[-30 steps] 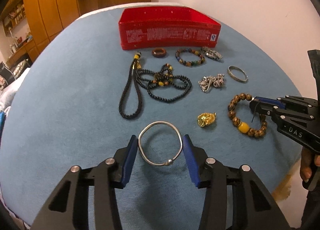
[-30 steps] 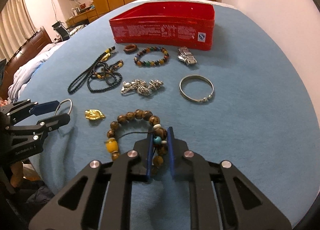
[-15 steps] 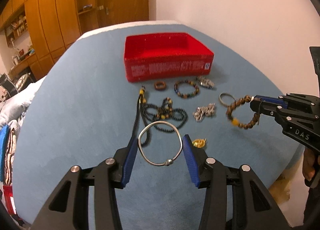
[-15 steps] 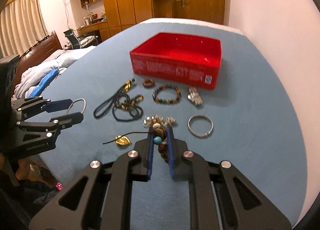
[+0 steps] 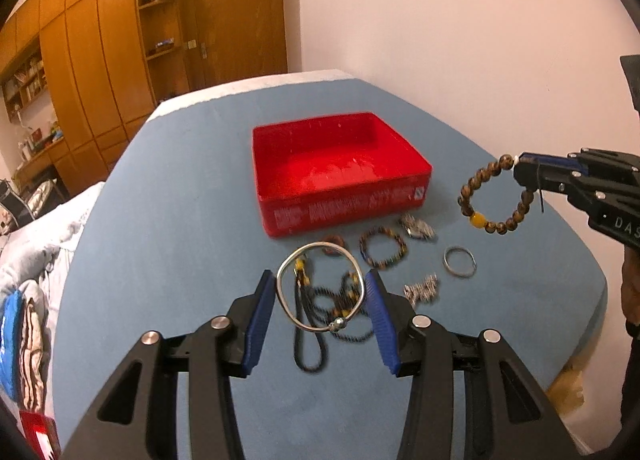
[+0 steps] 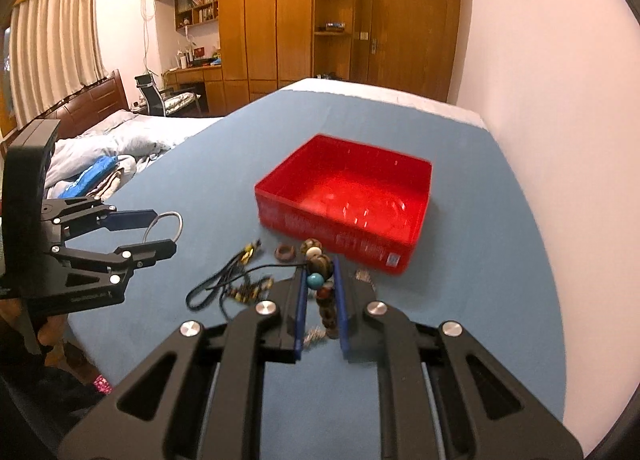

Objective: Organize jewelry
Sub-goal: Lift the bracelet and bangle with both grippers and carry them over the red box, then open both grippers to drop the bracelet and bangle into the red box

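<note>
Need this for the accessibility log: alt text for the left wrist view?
The left hand-held gripper holds a silver bangle above a blue table, facing an empty red box. At right, the right hand-held gripper dangles a brown bead bracelet; more jewelry lies below.

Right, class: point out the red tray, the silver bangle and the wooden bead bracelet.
red tray (image 5: 344, 216), left wrist view, on its near outer wall.
silver bangle (image 5: 281, 292), left wrist view, on its left side.
wooden bead bracelet (image 5: 476, 220), left wrist view, on its yellow bead.

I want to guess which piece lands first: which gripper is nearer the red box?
Probably right. The right gripper with the wooden bead bracelet hangs beside the red box; the left gripper sits farther back.
</note>
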A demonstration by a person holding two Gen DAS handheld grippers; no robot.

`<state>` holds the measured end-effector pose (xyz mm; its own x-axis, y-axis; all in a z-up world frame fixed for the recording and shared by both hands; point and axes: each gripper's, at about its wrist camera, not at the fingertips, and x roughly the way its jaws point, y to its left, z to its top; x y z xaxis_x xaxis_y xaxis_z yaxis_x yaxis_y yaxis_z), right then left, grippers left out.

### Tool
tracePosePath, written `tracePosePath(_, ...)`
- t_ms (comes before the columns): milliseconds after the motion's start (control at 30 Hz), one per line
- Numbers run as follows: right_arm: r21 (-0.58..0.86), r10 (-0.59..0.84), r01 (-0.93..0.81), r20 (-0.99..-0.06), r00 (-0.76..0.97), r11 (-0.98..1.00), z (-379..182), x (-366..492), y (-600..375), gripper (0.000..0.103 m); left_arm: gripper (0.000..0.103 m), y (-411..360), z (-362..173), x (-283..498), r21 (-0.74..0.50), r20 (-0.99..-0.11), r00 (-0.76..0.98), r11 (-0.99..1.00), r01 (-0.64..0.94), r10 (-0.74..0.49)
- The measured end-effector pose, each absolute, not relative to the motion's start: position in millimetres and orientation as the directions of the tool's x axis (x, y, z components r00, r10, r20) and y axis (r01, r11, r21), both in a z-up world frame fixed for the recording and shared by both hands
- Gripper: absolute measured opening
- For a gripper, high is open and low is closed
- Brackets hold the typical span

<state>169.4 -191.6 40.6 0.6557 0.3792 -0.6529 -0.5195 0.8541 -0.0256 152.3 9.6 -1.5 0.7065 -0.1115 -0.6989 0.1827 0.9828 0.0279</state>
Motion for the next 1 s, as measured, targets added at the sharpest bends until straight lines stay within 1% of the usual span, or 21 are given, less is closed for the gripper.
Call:
tracePosePath(267, -0.012, 0.382, -0.52, -0.665, 0.642, 0.854, 57, 248, -182, 0.011, 0.046, 9, 16, 214, 0.051, -0.687, 0.714, 0.972, 0.231, -0.134)
tracePosePath(433, -0.008, 0.365, -0.505, -0.68, 0.636, 0.863, 51, 303, -171, 0.011, 0.046, 7, 16, 272, 0.055, -0.687, 0.713, 0.968, 0.246, -0.142)
tracePosePath(533, 0.017, 0.356, -0.487, -0.704, 0.614, 0.873, 33, 337, -166, 0.011, 0.046, 5, 5, 310, 0.037, -0.705, 0.691, 0.965, 0.261, -0.16)
tracePosePath(700, 0.07, 0.336, -0.455, -0.773, 0.538, 0.888, -20, 391, -158, 0.011, 0.047, 2, -27, 362, 0.012, -0.743, 0.648, 0.965, 0.263, -0.168)
tracePosePath(867, 0.071, 0.291, -0.416, -0.819, 0.495, 0.906, -61, 420, -157, 0.011, 0.047, -1, -62, 395, -0.004, -0.787, 0.594, 0.965, 0.261, -0.165)
tracePosePath(967, 0.052, 0.263, -0.401, -0.83, 0.492, 0.914, -72, 426, -158, 0.011, 0.047, -3, -75, 404, 0.007, -0.804, 0.574, 0.964, 0.267, -0.154)
tracePosePath(1000, 0.039, 0.247, -0.394, -0.833, 0.494, 0.918, -75, 426, -158, 0.013, 0.047, -3, -77, 407, 0.006, -0.808, 0.569, 0.964, 0.266, -0.152)
